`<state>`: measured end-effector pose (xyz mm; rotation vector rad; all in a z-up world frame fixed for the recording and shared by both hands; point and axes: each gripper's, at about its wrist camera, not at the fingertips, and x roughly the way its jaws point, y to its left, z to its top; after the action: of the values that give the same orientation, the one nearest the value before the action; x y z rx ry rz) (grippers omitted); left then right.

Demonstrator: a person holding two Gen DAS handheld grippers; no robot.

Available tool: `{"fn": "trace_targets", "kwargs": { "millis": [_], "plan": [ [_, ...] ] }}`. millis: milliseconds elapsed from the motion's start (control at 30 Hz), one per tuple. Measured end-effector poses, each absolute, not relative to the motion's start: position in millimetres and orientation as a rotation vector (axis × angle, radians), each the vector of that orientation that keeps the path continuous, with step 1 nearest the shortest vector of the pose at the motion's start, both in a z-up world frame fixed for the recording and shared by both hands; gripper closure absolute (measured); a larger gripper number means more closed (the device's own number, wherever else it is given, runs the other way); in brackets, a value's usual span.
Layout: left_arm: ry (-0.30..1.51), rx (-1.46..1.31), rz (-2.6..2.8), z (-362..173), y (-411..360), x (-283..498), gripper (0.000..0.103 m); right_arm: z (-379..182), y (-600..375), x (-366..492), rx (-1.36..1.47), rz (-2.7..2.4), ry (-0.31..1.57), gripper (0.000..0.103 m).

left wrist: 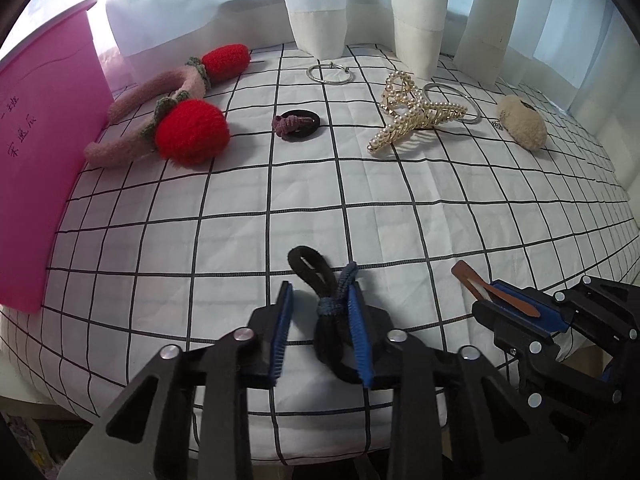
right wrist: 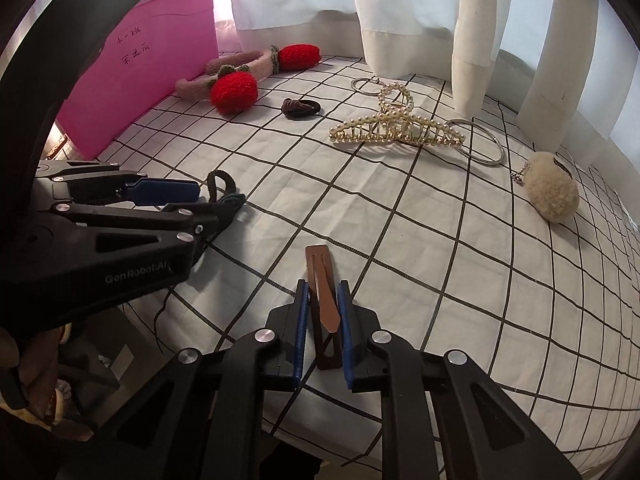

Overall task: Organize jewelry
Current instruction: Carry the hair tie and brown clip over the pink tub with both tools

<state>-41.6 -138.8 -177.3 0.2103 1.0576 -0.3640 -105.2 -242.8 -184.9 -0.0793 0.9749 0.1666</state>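
My left gripper (left wrist: 320, 300) is open around a black and blue hair tie (left wrist: 332, 312) that lies on the checked cloth against its right finger. It also shows in the right wrist view (right wrist: 224, 192). My right gripper (right wrist: 323, 300) is shut on a brown snap hair clip (right wrist: 322, 292), which also shows in the left wrist view (left wrist: 492, 292). Farther back lie a pink headband with red strawberries (left wrist: 176, 120), a purple and black hair tie (left wrist: 296, 124), a pearl claw clip (left wrist: 412, 116), two silver rings (left wrist: 330, 74) and a beige pompom (left wrist: 524, 124).
A pink bin (left wrist: 44, 140) stands at the left edge of the cloth, with handwriting on its side. White curtains (left wrist: 416, 12) hang along the back. The checked cloth (left wrist: 360, 208) drops off at the near edge.
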Motion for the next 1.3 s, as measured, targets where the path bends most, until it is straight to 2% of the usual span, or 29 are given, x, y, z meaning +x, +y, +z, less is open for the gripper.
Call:
{"fn": "trace_targets", "kwargs": {
  "millis": [433,800,1300],
  "plan": [
    [1.050,0.134,-0.346,-155,-122,-36,0.090,-156,-247,-100,-0.027,0.163,0.932,0.090],
    [0.950,0.092,-0.332,-96,-111,-28,0.090,-100,-239,-80,-0.077,0.182,0.847,0.090],
    [0.773,0.006,-0.245,2,-53,-8,0.090,-20,-207,-32,-0.121,0.255,0.704,0.090]
  ]
}}
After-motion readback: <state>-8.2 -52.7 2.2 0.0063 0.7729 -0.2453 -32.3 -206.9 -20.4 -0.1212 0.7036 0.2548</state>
